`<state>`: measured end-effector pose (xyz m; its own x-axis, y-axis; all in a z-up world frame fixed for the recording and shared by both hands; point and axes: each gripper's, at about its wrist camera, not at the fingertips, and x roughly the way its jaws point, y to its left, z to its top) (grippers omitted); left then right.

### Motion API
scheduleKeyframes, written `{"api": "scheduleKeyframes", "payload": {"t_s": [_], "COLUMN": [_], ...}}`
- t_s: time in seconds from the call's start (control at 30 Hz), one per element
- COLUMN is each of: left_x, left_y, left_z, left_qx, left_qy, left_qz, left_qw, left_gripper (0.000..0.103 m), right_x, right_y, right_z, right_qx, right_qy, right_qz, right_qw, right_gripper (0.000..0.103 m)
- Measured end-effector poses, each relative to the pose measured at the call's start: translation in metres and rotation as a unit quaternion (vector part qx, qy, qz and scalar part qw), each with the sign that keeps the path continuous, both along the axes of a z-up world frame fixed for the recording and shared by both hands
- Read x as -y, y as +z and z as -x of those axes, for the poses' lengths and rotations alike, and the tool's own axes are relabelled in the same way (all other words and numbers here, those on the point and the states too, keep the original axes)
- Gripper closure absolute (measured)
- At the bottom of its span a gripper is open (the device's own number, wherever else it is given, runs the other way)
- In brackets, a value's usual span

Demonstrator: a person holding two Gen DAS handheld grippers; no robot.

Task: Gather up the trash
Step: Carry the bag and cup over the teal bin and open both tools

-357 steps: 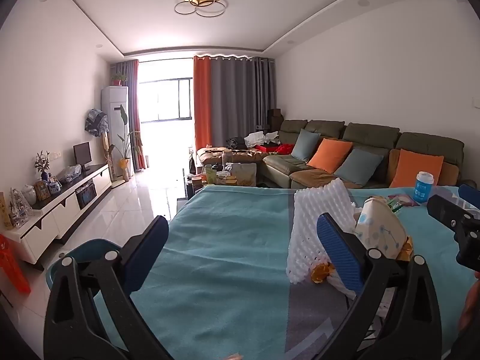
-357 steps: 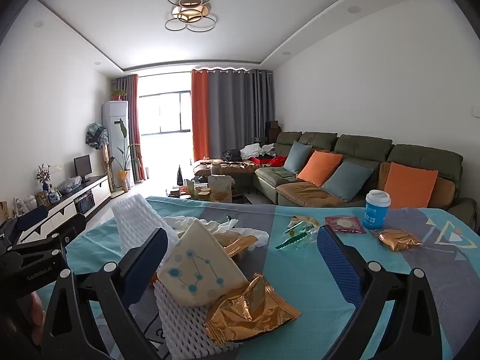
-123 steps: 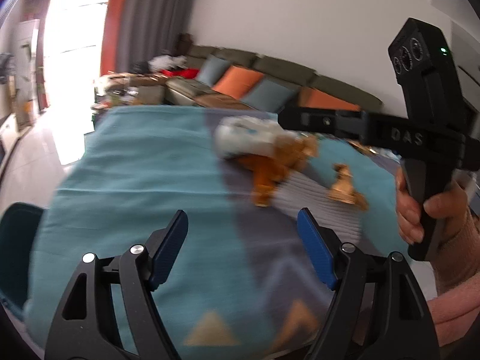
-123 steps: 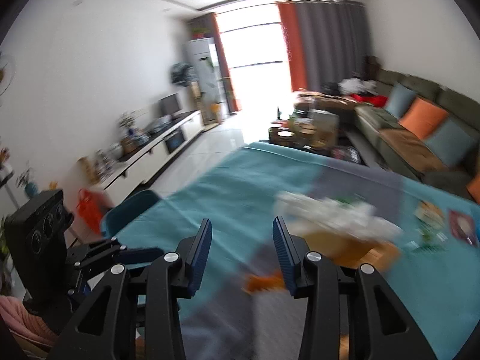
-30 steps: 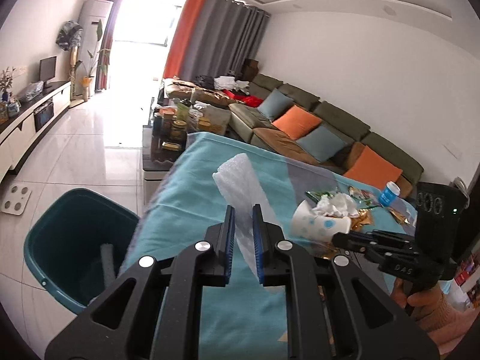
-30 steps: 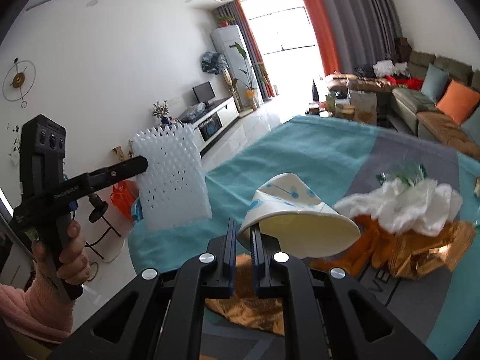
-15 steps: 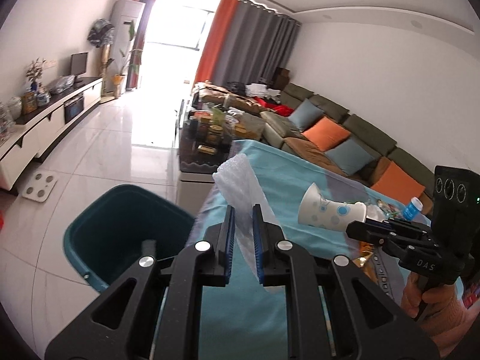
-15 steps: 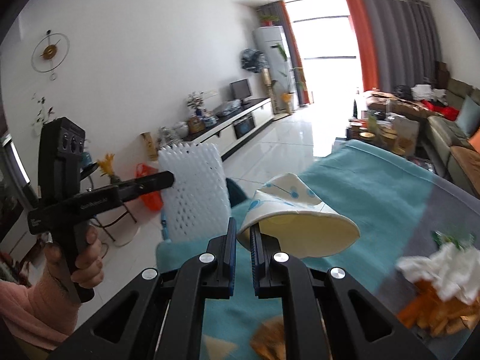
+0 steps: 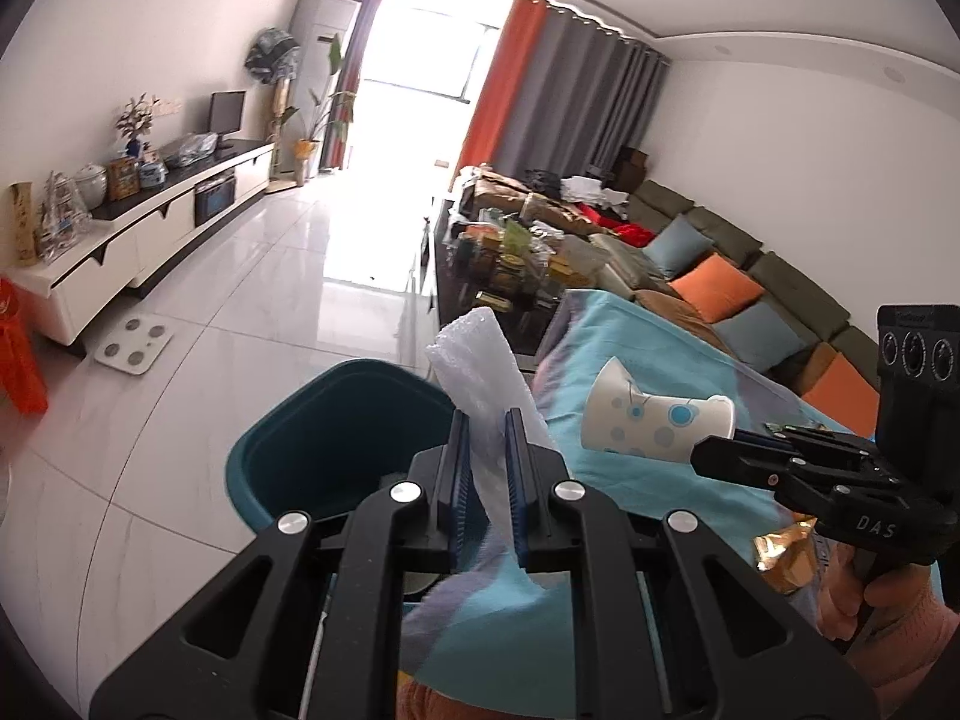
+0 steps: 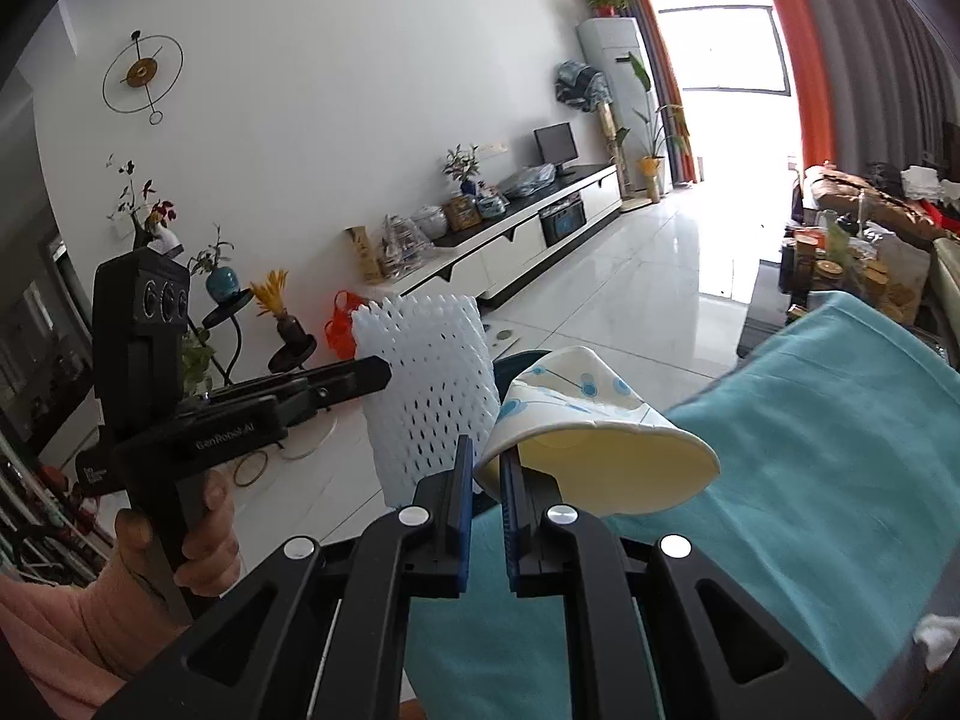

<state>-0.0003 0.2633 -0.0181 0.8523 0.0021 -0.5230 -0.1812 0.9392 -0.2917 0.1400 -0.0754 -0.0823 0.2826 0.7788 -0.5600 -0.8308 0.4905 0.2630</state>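
L gripper (image 9: 485,462): jaws nearly closed, pinching the white foam net sleeve (image 9: 480,372) between the 2 blue pads; the sleeve sticks up past the tips. In the right wrist view the same sleeve shows its mesh holes and hangs off the tip of the L gripper, gripped by a hand (image 10: 180,534) in a pink sleeve.

R gripper (image 10: 483,474): jaws nearly closed on the rim of a crumpled paper cup (image 10: 591,438), white w/ blue dots; the mouth faces the camera and is squashed oval. Nothing visible inside the cup. From the left wrist view the cup lies sideways at the tip of the R gripper, above the teal cloth on the tabletop (image 9: 648,372).

Both items are off the tabletop, in the air, near each other, the sleeve just beside the cup.

Teal bin (image 9: 336,420) sits on the white floor beside the tabletop edge, below the sleeve. Its inside is dark; there may be 1 pale item at the bottom, can't tell what.

A gold wrapper (image 9: 786,552) lies on the cloth under the R gripper.
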Motion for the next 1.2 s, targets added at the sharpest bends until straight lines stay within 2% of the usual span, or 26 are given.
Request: {"api": "scheduleKeyframes", "payload": {"t_s": [0.3, 0.63, 1.2], "left_x": [-0.034, -0.053, -0.047], "left_y": [-0.016, -0.044, -0.086], "left_z": [0.005, -0.01, -0.06], "left_qx": [-0.02, -0.047, -0.093], "left_qy": [0.032, 0.057, 0.072], "left_qz": [0.008, 0.025, 0.029], "left_qw": [0.9993, 0.997, 0.9927], "left_gripper": [0.091, 0.09, 0.09], "right_x": [-0.043, -0.078, -0.115], "right_y": [-0.011, -0.026, -0.053], "right_z": [-0.004, -0.019, -0.033], "right_qx": [-0.009, -0.046, -0.084], "right_qy": [0.018, 0.027, 0.02], "right_qz": [0.028, 0.049, 0.091], "right_qw": [0.999, 0.997, 0.992], "right_gripper": [0.095, 0.095, 0.094]}}
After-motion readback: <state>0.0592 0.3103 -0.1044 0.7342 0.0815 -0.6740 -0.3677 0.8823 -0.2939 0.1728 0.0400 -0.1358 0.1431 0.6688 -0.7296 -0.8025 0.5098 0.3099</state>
